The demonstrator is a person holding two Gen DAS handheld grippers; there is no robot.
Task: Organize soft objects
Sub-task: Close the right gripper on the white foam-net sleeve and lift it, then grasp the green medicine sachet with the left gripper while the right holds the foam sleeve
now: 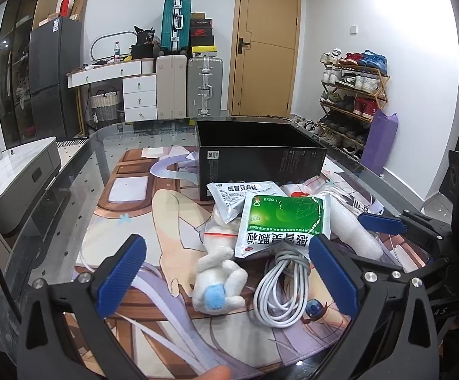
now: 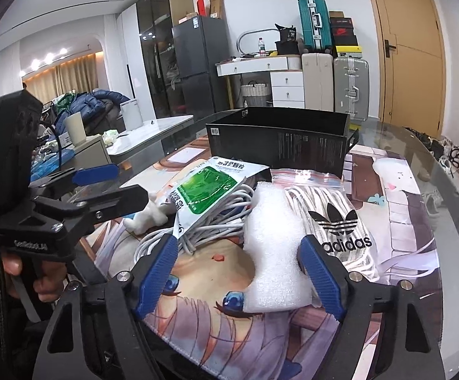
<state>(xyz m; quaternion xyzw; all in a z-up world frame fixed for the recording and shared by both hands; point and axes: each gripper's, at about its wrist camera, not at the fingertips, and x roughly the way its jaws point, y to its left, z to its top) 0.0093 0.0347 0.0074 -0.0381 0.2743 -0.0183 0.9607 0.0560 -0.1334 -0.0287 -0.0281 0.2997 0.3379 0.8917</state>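
Observation:
A pile of soft things lies on the printed mat in front of an open black box (image 1: 261,152), which also shows in the right wrist view (image 2: 276,145). My left gripper (image 1: 226,272) is open around a white plush toy (image 1: 220,285) and a coiled white cable (image 1: 283,294). A green medicine sachet (image 1: 283,224) lies just beyond. My right gripper (image 2: 238,272) is open around a white foam piece (image 2: 273,247). A clear Adidas bag (image 2: 340,221) of white cord lies to its right. The green sachet (image 2: 210,190) lies on the cable (image 2: 197,228).
A silver sachet (image 1: 235,196) leans on the black box. The glass table's curved edge (image 1: 71,171) runs at the left. The right gripper shows at the right of the left wrist view (image 1: 384,221). A low white cabinet (image 1: 23,171) stands beside the table.

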